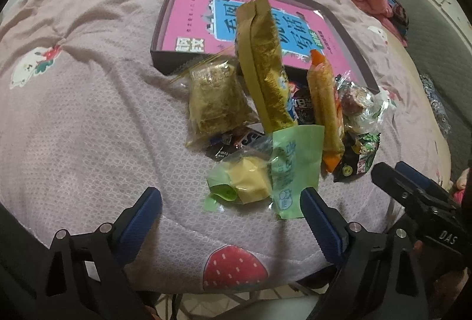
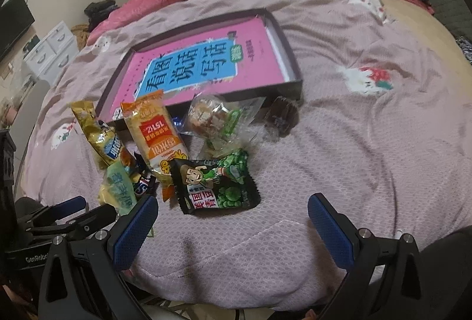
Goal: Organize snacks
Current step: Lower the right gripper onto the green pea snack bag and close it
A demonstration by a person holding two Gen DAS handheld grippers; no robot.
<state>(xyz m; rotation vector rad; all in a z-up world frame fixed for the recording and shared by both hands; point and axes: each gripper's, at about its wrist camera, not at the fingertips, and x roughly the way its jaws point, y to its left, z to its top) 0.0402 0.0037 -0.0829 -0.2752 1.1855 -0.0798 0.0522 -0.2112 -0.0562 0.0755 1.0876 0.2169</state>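
Snacks are lying in a loose heap on the pink quilt of the bed, just in front of a dark shallow box with a pink book in it. Nearest the left gripper is sitting a green pastry packet, with its jaws standing wide and nothing between them. Nearest the right gripper is lying a black green-pea packet; its jaws are also gaping wide, empty.

Left wrist, right wrist views: each angled steeply down, close over bed; shared: snack pile, dark box.
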